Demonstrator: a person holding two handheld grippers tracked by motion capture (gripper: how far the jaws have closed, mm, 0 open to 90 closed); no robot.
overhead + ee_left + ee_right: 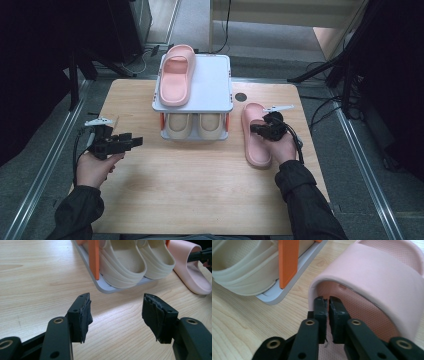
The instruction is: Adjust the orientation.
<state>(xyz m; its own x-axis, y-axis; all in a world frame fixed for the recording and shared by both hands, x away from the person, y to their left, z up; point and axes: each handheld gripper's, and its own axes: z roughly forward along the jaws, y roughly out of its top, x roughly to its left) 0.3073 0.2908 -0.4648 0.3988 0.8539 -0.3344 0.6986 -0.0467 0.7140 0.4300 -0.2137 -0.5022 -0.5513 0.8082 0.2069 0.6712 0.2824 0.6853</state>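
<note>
Pale wood table (200, 200) with a two-tier shoe rack (210, 82), slides and two hand-held grippers.

Wood-grain top, person's sleeves entering at the near edge. Rack: grey-white shelves on orange posts (287, 262), standing at the far middle of the table; one pink slide (176, 75) lies on the left of the upper shelf, a pair of cream slides (135, 262) sits side by side on the lower shelf. Second pink slide (256, 134): flat on the table just right of the rack, toe end far, apart from the rack's corner. Right gripper (329, 302): over that slide's near half, jaw tips at the mouth of the strap, jaws nearly together with a thin slit between the pads and nothing pinched. Left gripper (116, 315): near left of the table, pointing toward the rack, jaws wide apart, empty.
</note>
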